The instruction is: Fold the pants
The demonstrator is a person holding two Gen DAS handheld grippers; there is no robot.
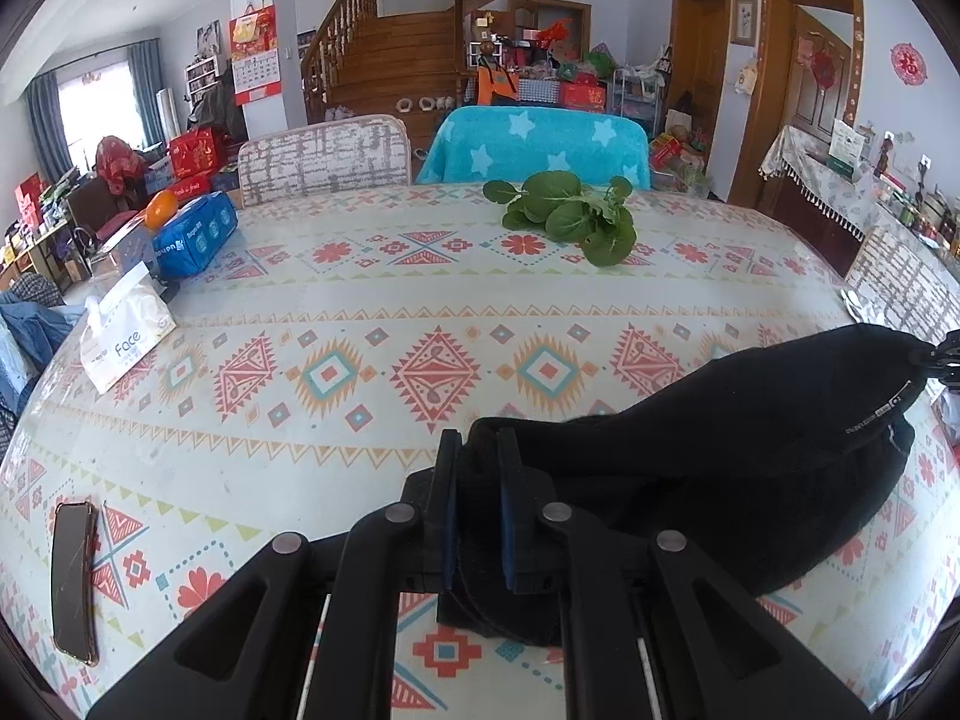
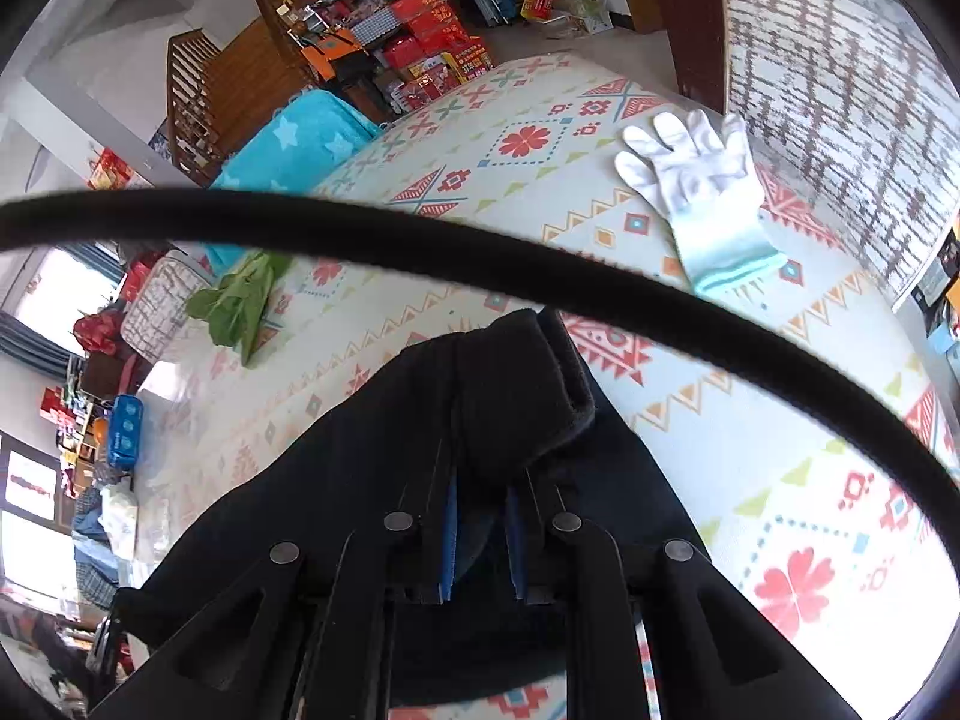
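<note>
The black pants [image 1: 750,450] hang in a bundle over the near right part of the patterned table [image 1: 360,312]. My left gripper [image 1: 479,450] is shut on one end of the pants, with black cloth pinched between its blue pads. The far end of the pants rises to the right, where my right gripper's tip [image 1: 939,357] shows at the frame edge. In the right wrist view my right gripper [image 2: 480,420] is shut on a thick fold of the pants [image 2: 510,378], lifted above the table [image 2: 690,420]. A black cord or hem [image 2: 420,252] arcs across that view.
A bunch of green leaves [image 1: 570,216] lies mid-table at the back. A tissue pack [image 1: 126,336], a blue packet [image 1: 195,234] and an orange [image 1: 161,207] sit at the left. A phone [image 1: 73,582] lies near left. A white glove [image 2: 702,192] lies near the table's right edge. Chairs surround the table.
</note>
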